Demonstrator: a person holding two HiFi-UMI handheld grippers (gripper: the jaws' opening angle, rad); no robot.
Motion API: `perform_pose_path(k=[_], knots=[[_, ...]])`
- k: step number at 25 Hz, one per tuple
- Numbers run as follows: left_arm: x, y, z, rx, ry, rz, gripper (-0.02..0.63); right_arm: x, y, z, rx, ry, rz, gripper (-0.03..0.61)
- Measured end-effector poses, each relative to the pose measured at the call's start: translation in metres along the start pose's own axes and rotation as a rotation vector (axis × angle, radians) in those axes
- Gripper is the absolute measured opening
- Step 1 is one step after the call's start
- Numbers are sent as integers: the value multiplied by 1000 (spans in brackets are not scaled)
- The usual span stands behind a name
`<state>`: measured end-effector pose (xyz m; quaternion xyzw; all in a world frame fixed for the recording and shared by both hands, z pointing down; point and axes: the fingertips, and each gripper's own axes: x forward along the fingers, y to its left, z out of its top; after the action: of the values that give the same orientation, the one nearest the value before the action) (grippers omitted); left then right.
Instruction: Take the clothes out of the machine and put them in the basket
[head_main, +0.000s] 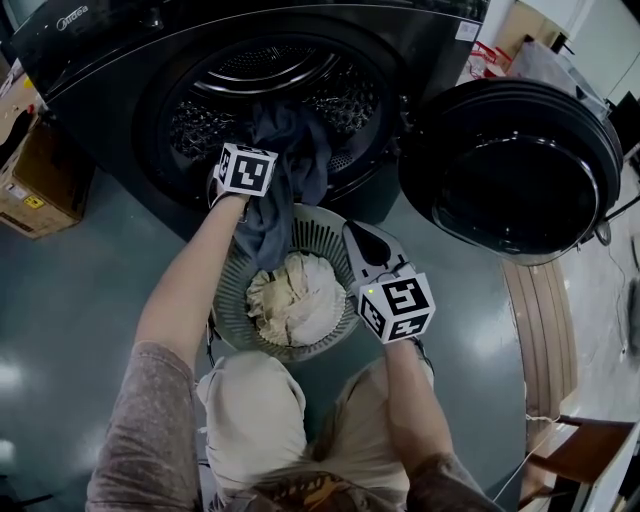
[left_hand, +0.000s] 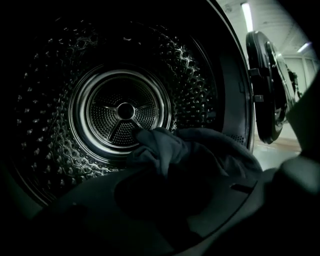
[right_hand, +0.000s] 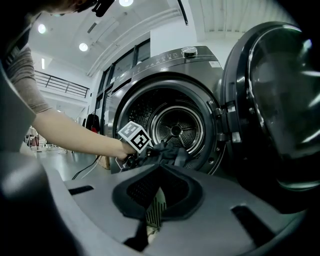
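Machine (head_main: 120, 60): big and dark, with a shiny front and a round mouth
Drum (left_hand: 125, 111): round and metal; little bumps all over it; a ring with three spokes at the back
Door (head_main: 520, 170): round, black and glossy like a bowl; swung wide open beside the mouth
Dark cloth (head_main: 295, 150): soft, blue-grey and crumpled; it hangs out of the mouth, and its low end reaches down over the basket rim
Left gripper (left_hand: 165, 175): at the mouth; its jaws are squeezed tight on the dark cloth
Right gripper (head_main: 362, 245): above the basket's edge; its jaws are pressed together with nothing in them
Basket (head_main: 325, 225): round and grey, with thin slits in its wall; it sits on the floor just in front of the machine
Pale clothes (head_main: 295, 300): a cream, wrinkly heap inside the basket
Floor (head_main: 60, 290): smooth, grey and shiny
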<state>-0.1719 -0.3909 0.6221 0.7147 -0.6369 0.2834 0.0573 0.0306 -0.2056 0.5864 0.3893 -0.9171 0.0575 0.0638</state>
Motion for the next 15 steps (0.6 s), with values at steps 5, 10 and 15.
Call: perform_pose_path(k=[5,10,15], knots=[[-24,-14,5,-58,-53,-76,48,-2,-5,-4,5,7,-13,-3],[-60,-39,10,-98,-102,-151,46,-10,-12,-3,11,0,-27,-3],[-103,-60,16,-117,-151,-199,43,-13,-15,-6,27,-6,-27,-3]])
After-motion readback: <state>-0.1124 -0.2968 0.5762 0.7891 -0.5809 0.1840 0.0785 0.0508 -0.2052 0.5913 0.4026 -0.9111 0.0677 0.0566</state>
